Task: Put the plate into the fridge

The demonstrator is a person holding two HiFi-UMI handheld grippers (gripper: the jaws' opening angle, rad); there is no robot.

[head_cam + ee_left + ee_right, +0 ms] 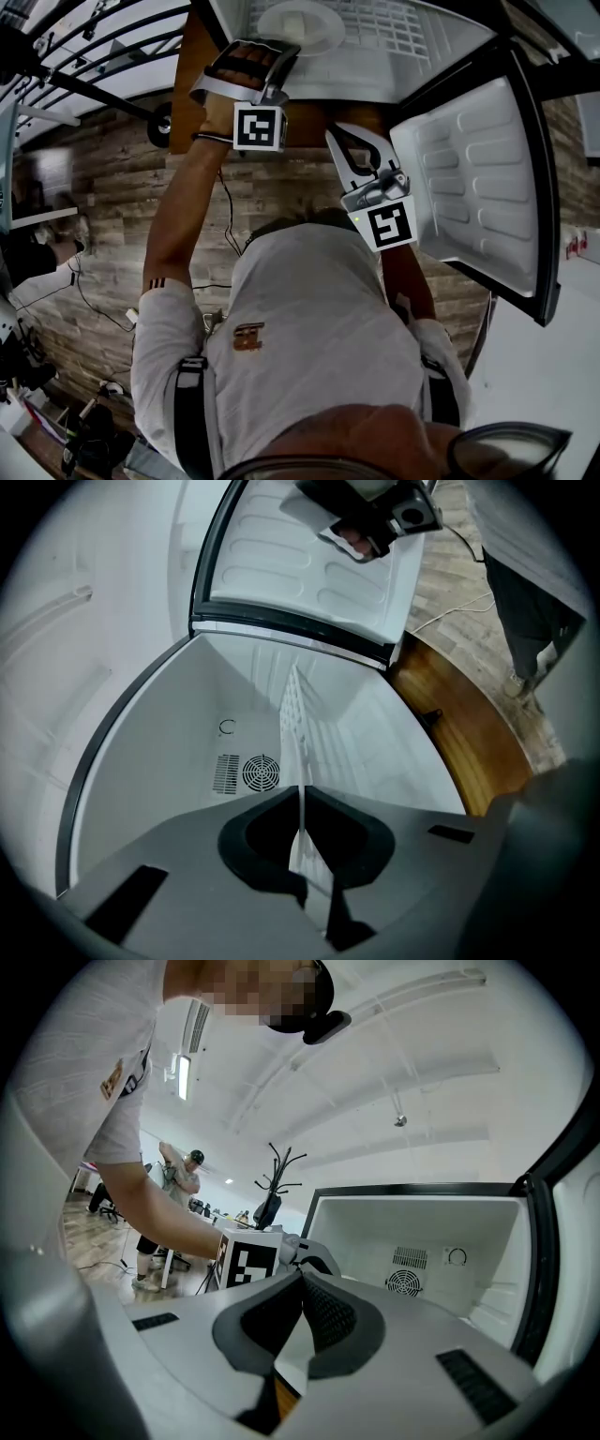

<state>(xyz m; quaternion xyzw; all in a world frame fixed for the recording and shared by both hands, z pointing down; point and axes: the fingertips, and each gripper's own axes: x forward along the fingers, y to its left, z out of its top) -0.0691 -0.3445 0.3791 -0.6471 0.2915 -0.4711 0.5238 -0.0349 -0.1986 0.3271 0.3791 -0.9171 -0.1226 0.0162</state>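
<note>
Looking round and white, the plate (300,26) is inside the fridge (417,37).

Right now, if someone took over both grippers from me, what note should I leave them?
Left gripper: jaws together, empty, pointing into the fridge.
Right gripper: jaws together, empty, held near the open fridge door.
Plate: appears to lie on the wire shelf inside the fridge, free of both grippers.
Done: plate placed.
Left: draw both grippers clear. Closing the door is probably next.
</note>
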